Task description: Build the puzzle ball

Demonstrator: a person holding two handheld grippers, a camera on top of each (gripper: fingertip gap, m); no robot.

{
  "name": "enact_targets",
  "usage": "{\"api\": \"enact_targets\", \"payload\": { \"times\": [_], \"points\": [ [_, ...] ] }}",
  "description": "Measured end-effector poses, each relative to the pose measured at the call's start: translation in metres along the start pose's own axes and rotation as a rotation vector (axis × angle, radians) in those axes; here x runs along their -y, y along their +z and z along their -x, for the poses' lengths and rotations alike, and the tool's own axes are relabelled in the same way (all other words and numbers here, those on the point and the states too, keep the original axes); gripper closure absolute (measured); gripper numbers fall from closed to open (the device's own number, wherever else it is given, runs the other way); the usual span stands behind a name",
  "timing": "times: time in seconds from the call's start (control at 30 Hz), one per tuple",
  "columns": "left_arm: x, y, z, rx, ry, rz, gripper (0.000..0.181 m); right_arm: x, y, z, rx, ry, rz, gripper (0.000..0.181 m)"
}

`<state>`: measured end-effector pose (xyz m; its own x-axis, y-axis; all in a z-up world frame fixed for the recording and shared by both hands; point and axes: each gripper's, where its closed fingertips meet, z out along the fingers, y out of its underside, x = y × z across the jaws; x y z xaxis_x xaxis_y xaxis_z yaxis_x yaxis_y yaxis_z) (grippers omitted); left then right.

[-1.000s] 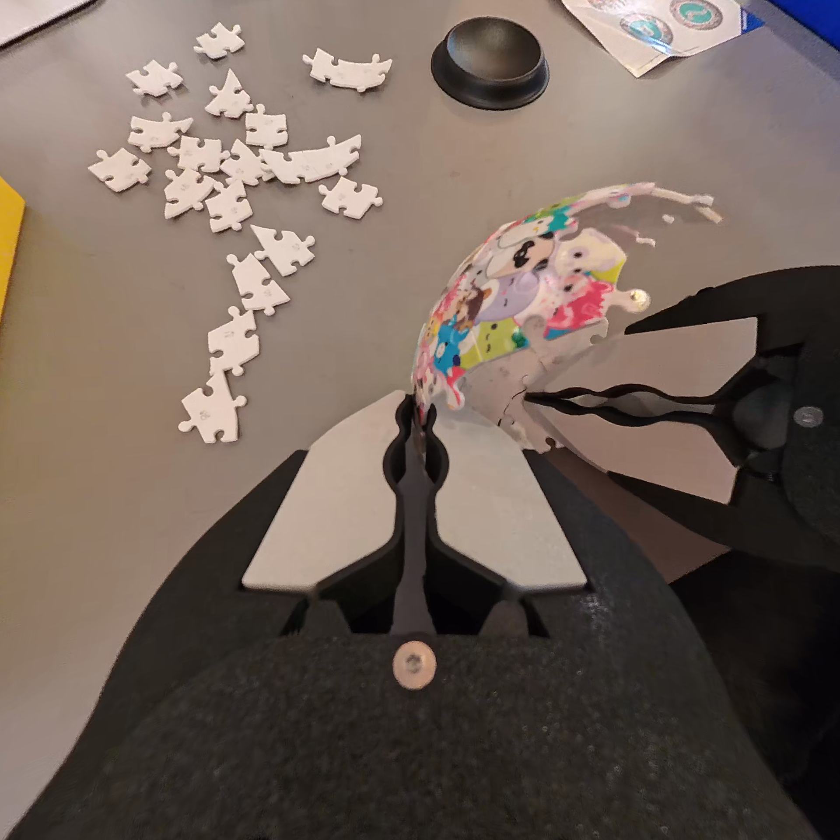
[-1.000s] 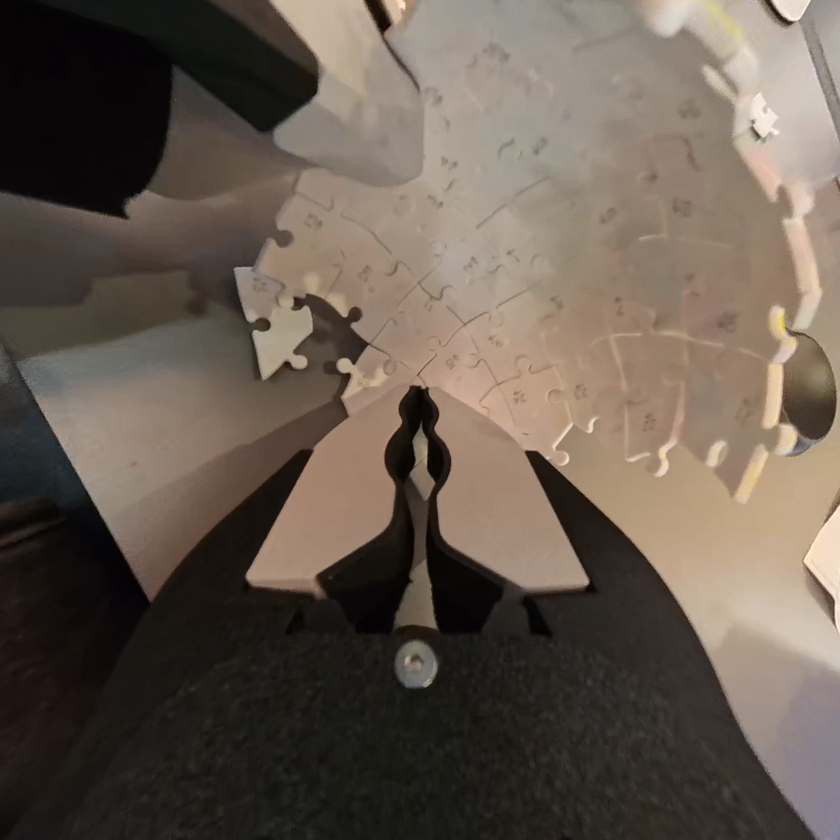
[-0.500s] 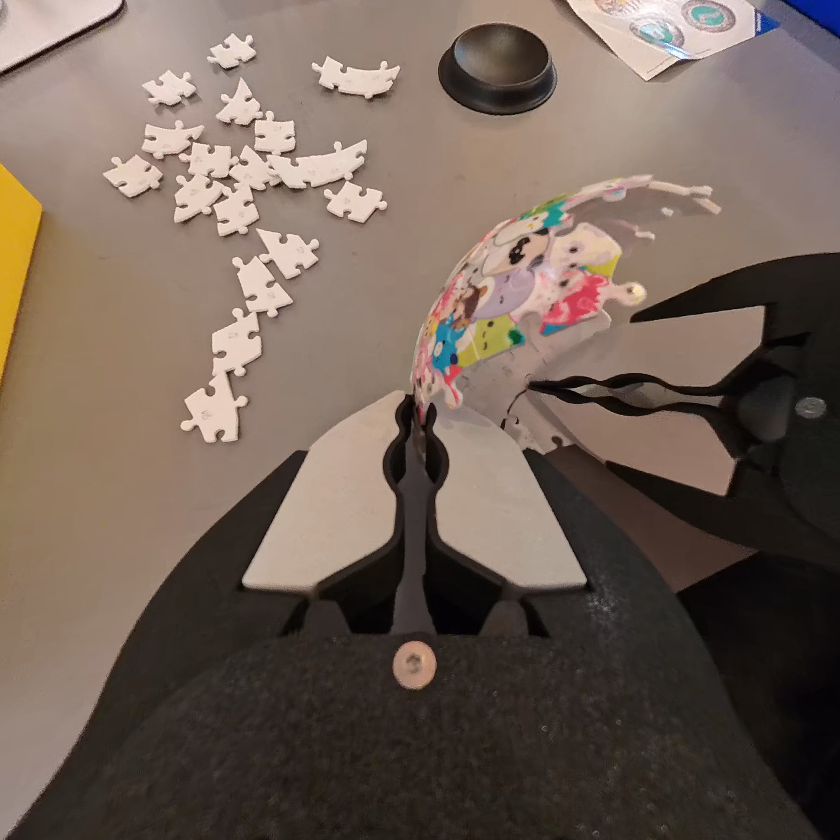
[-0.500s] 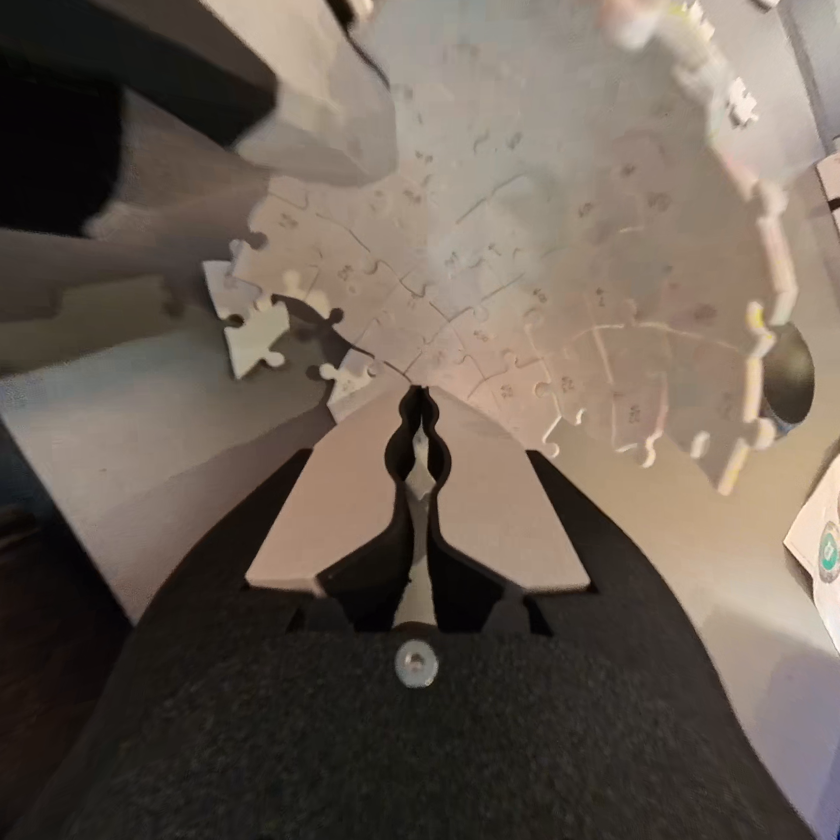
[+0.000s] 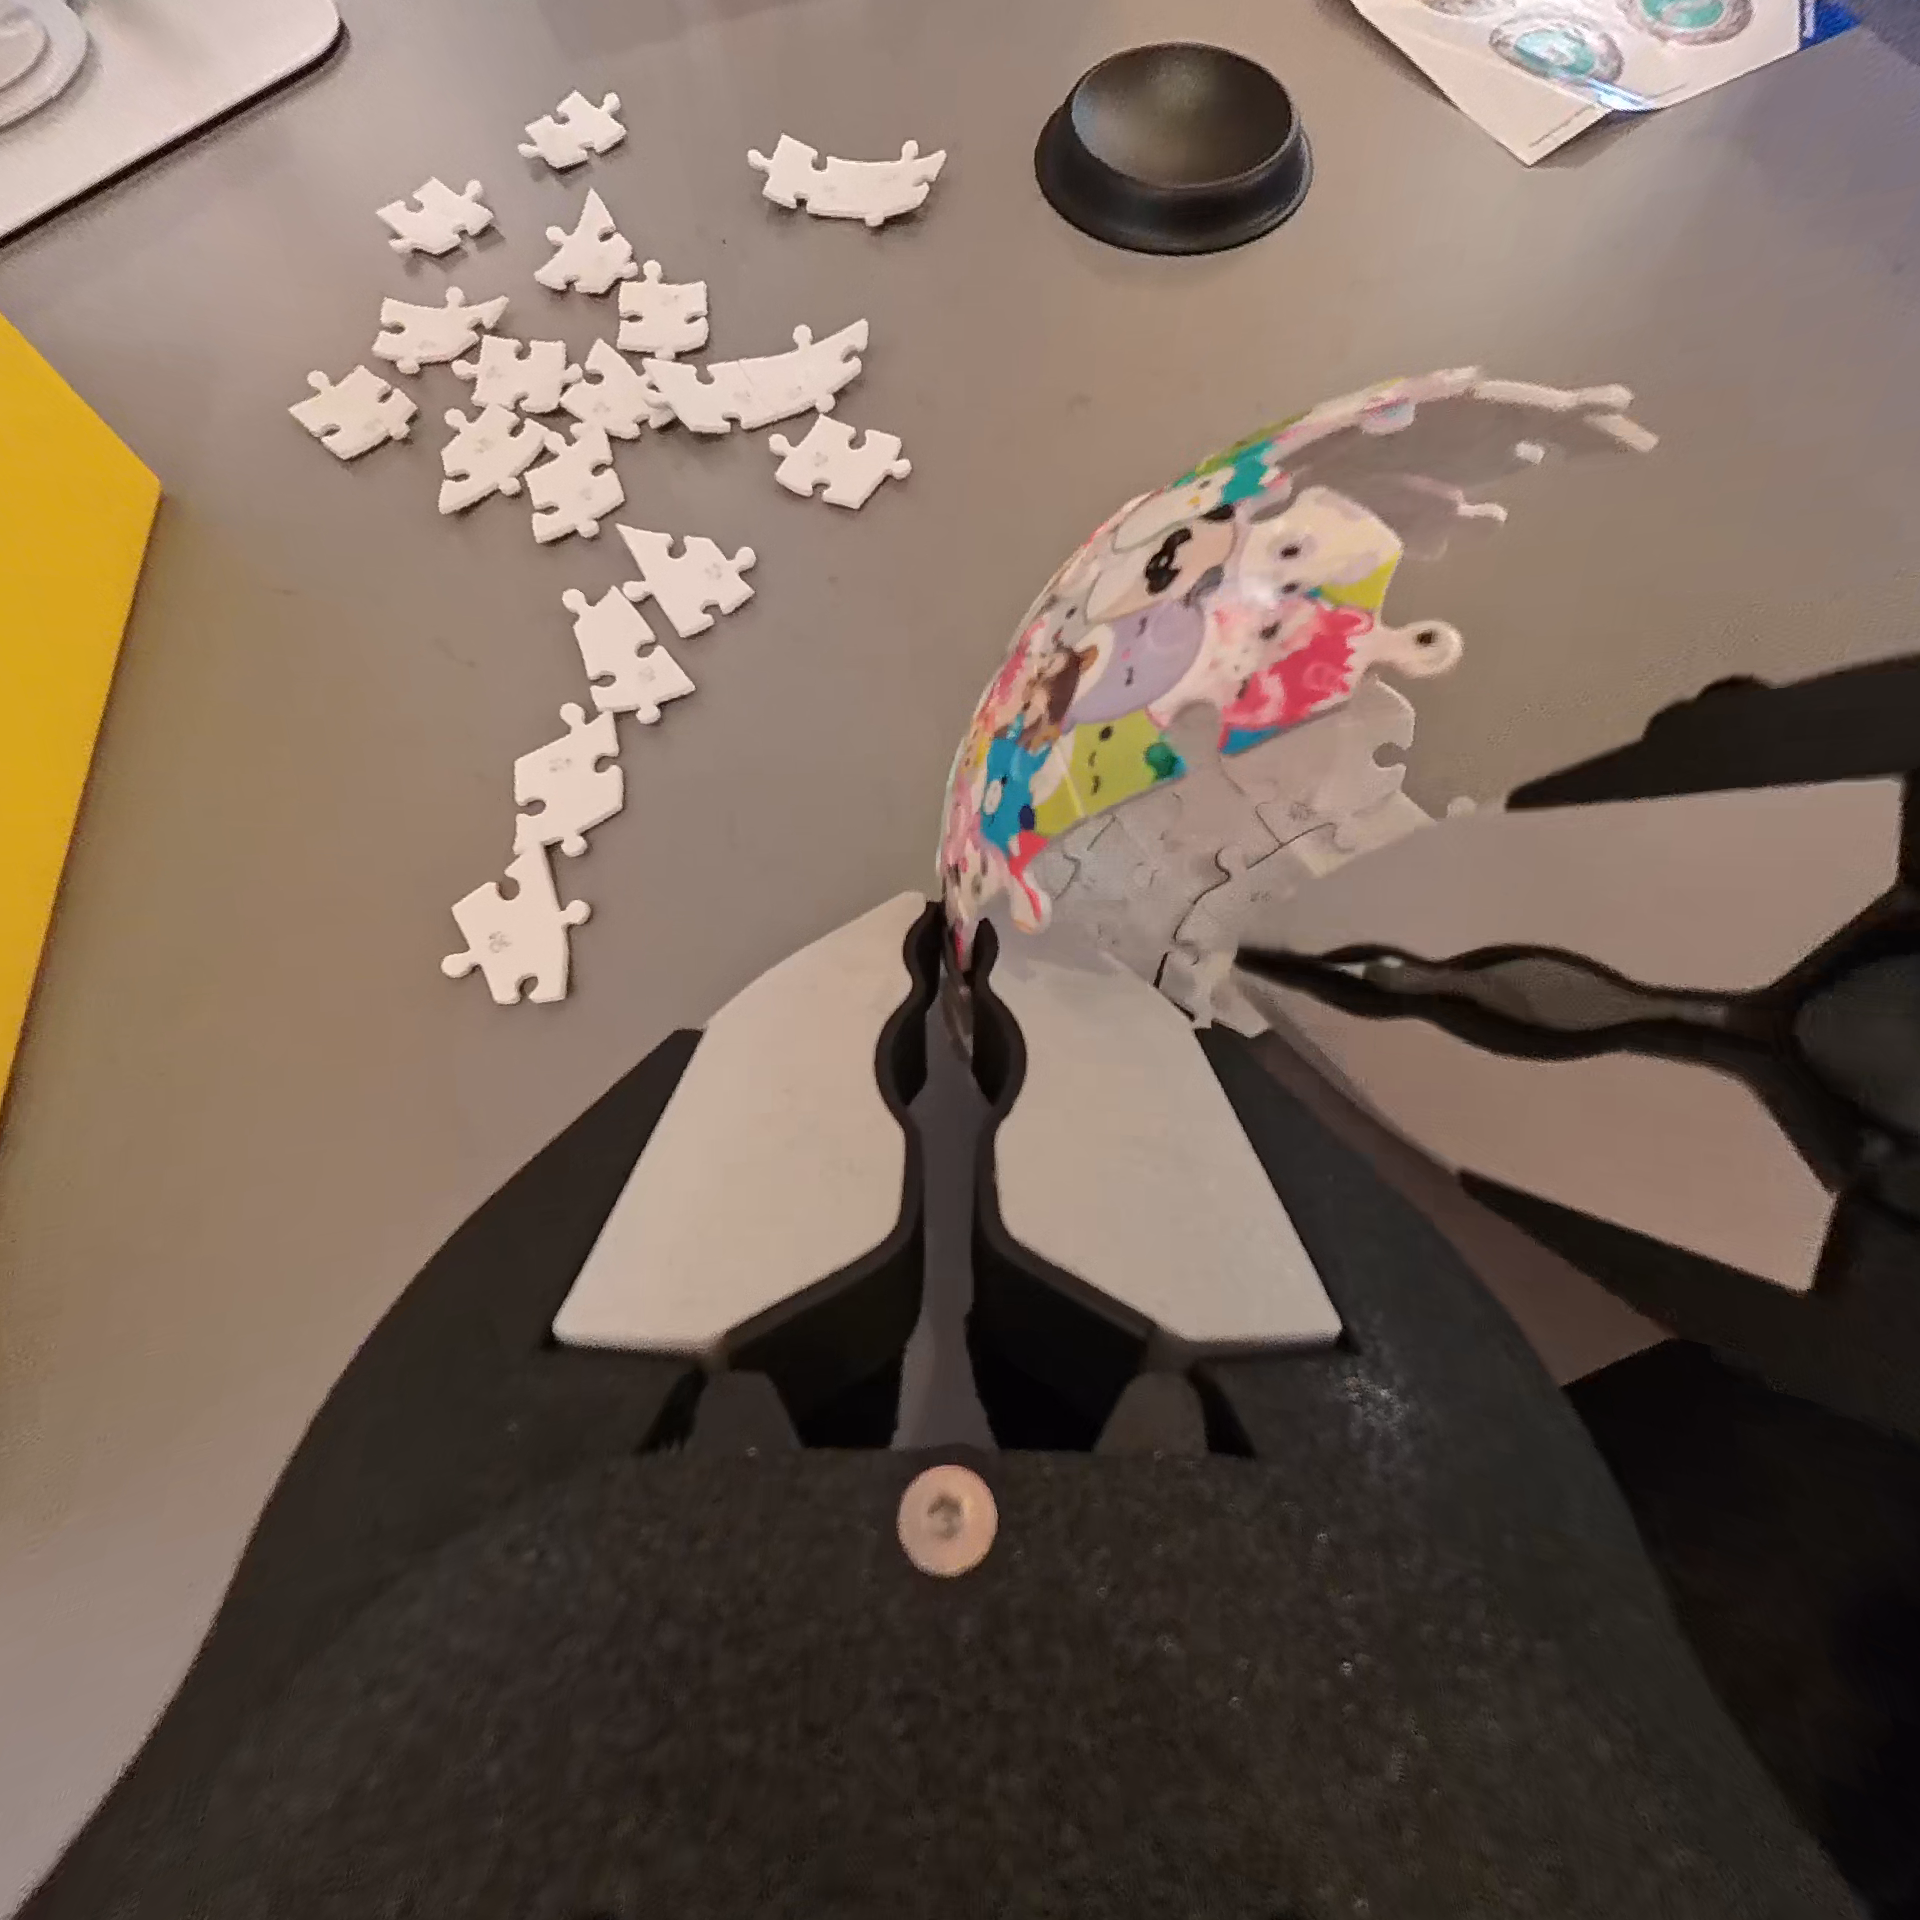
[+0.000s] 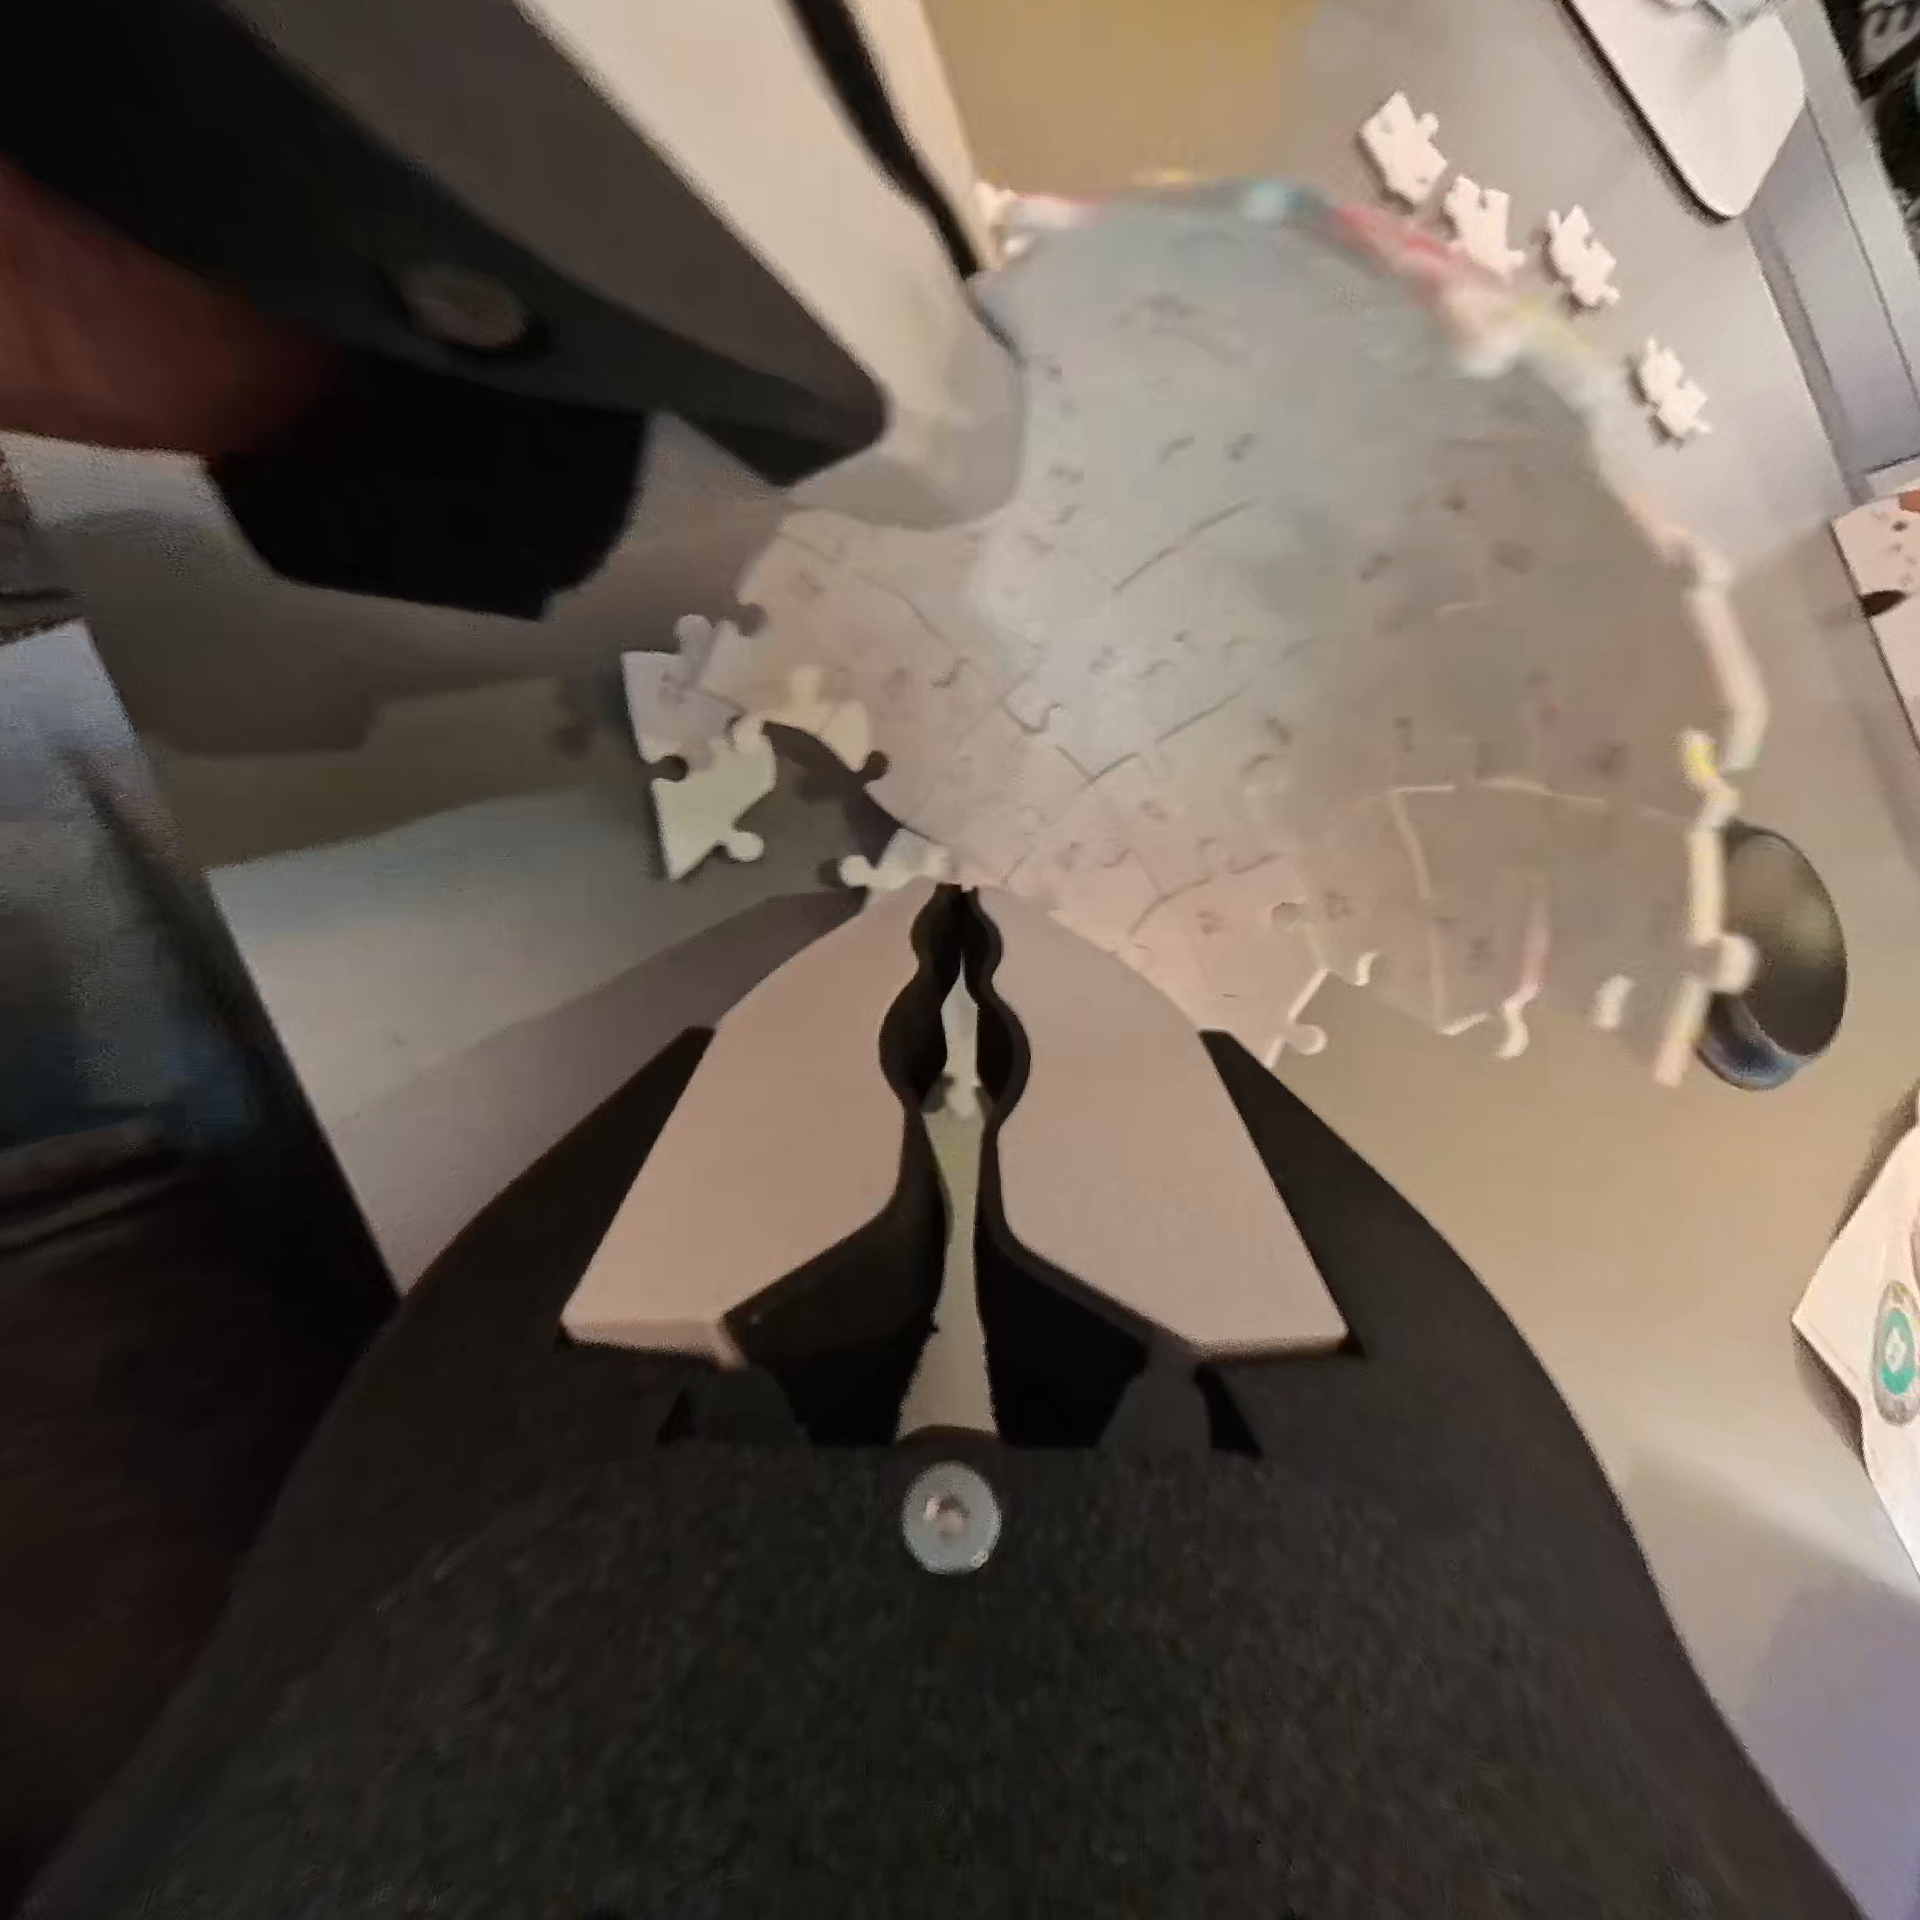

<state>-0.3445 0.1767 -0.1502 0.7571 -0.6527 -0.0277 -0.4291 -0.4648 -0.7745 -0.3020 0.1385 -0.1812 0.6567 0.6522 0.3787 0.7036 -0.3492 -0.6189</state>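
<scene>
The left gripper (image 5: 958, 940) and the right gripper (image 6: 957, 904) each pinched an edge of the half-built puzzle ball (image 5: 1174, 665) with fingers pressed together, holding it above the grey worktop (image 5: 260, 831). Loose white puzzle pieces (image 5: 582, 468) lay on the worktop near a black stand (image 5: 1174, 156).

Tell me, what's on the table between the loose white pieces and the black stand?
Nothing: in the left wrist view, bare grey table separates the nearest loose white pieces from the black stand.

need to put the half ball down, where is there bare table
Bare table lies between the yellow sheet and the left gripper, below the loose pieces. More lies between the pieces and the half ball. Crowded: the pieces and around the black stand.
</scene>
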Motion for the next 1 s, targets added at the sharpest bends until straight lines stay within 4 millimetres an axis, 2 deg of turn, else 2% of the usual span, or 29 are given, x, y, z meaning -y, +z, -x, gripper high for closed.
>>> {"api": "enact_targets", "payload": {
  "times": [0.1,0.5,0.57,0.67,0.73,1.0],
  "points": [
    [0.0,0.0,-0.001,-0.003,0.001,0.001,0.179,-0.002,0.006,0.004,-0.014,-0.025,0.008,0.181],
    [0.004,-0.001,-0.003,0.007,0.051,-0.018,0.179,-0.006,0.014,-0.001,0.085,0.121,0.038,0.181],
    [0.003,-0.001,-0.003,0.009,0.05,-0.013,0.179,-0.007,0.012,-0.002,0.08,0.094,0.03,0.181],
    [0.002,-0.001,-0.003,0.014,0.058,-0.01,0.179,-0.005,-0.004,-0.008,0.035,0.067,-0.026,0.181],
    [0.002,-0.001,-0.003,0.013,0.056,-0.01,0.179,-0.011,-0.01,-0.009,0.036,0.068,-0.01,0.181],
    [0.007,-0.003,-0.01,0.016,0.107,-0.015,0.179,-0.021,0.003,-0.009,-0.006,0.015,0.04,0.181]
  ]
}}
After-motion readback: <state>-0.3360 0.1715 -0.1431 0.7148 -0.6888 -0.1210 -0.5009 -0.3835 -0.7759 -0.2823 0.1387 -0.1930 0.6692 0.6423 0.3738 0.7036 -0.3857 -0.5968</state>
